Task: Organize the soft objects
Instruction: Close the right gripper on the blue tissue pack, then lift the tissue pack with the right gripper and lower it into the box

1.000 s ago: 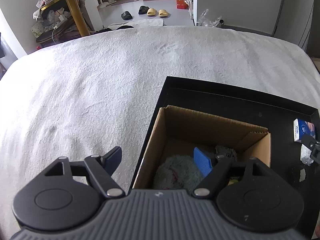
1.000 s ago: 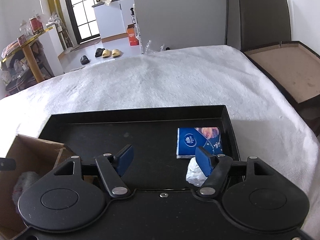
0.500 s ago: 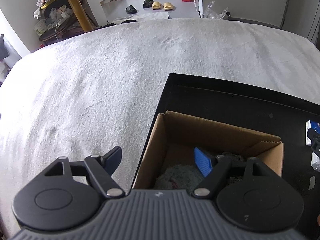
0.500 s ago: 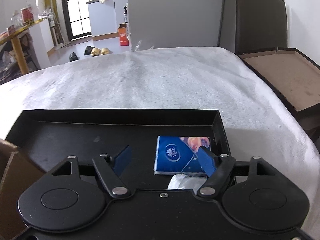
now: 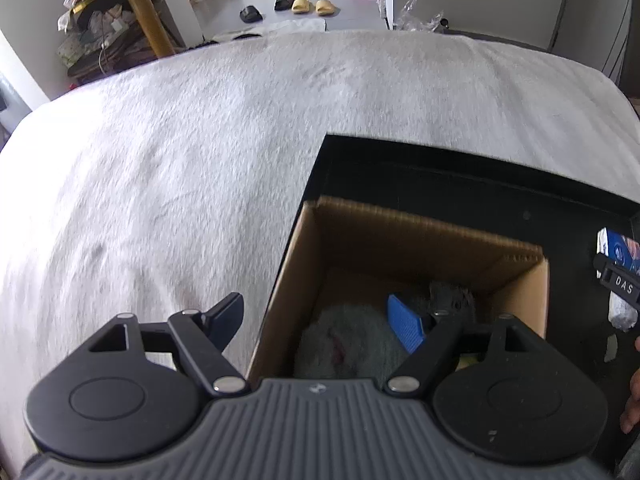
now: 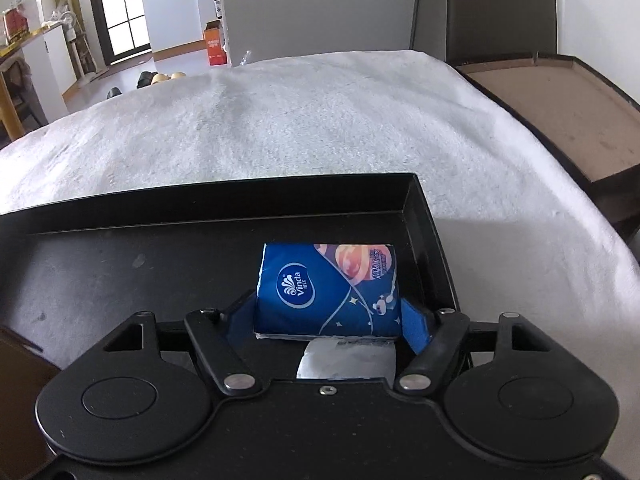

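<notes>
A blue tissue pack (image 6: 320, 284) lies at the right end of the black tray (image 6: 200, 204). My right gripper (image 6: 328, 312) straddles its near end. The jaws are closing and both pads touch its sides. A crumpled white wrapper (image 6: 344, 360) lies just under the gripper. In the left wrist view, a cardboard box (image 5: 400, 240) stands in the tray's left end with grey plush things (image 5: 352, 340) inside. My left gripper (image 5: 314, 308) hovers open over the box's left wall, holding nothing. The tissue pack (image 5: 618, 248) shows at that view's right edge.
The tray sits on a white fluffy cover (image 5: 200, 160) that spreads far to the left and back. A brown-lined tray (image 6: 560, 112) lies off the cover's right side. A person's hand (image 5: 634, 396) shows at the right edge of the left wrist view.
My right gripper has come down and forward until the tissue pack sits between its fingers; before, the pack lay ahead of them. The left gripper has barely shifted over the box.
</notes>
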### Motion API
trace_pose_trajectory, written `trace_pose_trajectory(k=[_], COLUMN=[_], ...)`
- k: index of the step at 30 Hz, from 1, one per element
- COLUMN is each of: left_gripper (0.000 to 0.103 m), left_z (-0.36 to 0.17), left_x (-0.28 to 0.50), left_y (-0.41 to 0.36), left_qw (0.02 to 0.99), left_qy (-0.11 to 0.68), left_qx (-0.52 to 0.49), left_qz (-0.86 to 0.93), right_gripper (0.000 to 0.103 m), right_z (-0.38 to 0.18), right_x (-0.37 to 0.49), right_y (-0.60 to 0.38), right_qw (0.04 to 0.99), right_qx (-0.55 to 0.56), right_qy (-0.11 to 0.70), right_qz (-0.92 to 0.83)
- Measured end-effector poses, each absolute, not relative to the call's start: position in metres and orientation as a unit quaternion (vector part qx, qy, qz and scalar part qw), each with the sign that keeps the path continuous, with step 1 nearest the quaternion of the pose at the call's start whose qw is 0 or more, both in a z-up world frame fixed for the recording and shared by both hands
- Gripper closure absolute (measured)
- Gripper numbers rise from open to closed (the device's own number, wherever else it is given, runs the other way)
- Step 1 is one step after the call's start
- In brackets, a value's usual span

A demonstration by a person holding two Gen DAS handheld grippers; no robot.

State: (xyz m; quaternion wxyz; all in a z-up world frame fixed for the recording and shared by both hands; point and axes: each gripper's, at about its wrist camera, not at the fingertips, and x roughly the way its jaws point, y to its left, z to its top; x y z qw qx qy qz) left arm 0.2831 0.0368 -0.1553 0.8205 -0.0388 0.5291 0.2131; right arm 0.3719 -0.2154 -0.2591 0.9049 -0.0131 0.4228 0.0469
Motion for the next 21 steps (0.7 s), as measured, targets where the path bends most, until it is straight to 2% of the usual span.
trace_pose_trajectory(k=[21], left_gripper=[0.025], left_z=[-0.137], left_x=[0.222], left_y=[0.055], left_qw=[0.831], left_qy=[0.522], left_qx=[-0.082], left_qz=[0.174], right_gripper=[0.032], right_z=[-0.188], right_x=[0.296], right_y=[-0.190], right_qw=[0.917], right_qx=[-0.052], right_qy=[0.388], right_qz=[0.082])
